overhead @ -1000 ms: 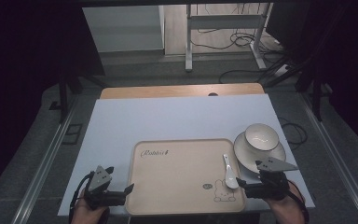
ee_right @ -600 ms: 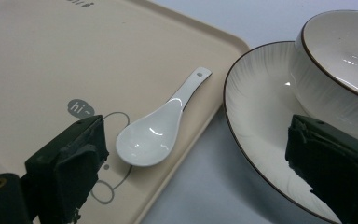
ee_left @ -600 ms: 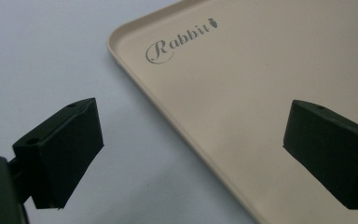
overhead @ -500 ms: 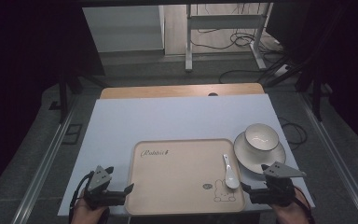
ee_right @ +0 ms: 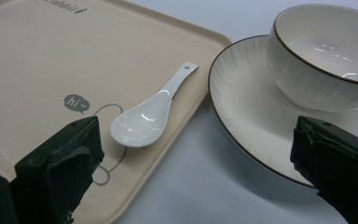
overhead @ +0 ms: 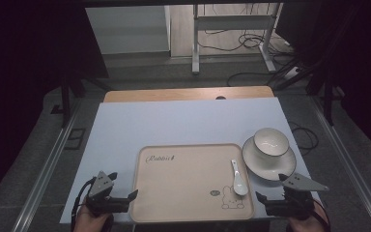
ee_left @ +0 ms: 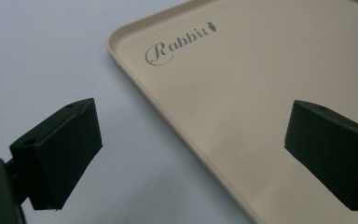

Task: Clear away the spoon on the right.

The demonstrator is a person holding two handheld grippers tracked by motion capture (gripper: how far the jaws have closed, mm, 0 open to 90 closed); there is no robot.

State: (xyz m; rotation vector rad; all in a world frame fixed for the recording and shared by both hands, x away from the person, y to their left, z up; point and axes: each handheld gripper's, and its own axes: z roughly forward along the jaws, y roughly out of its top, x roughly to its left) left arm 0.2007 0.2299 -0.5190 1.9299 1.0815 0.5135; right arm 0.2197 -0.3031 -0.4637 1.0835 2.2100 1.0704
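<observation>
My right gripper (overhead: 265, 200) backs away toward the table's near edge, clear of the plate (overhead: 269, 164) it sat beside a second ago. Its jaws have just been opening and stand wide, nothing between them. The bowl (overhead: 271, 142) shows fully.

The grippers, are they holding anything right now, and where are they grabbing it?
Nothing is held. The left gripper is open over the tray's edge; the right gripper, just opened, has nothing between its jaws, with the spoon and plate beyond.

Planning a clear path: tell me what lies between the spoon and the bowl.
In the high view, the tray's raised right rim and the plate's near edge separate spoon from bowl.
</observation>
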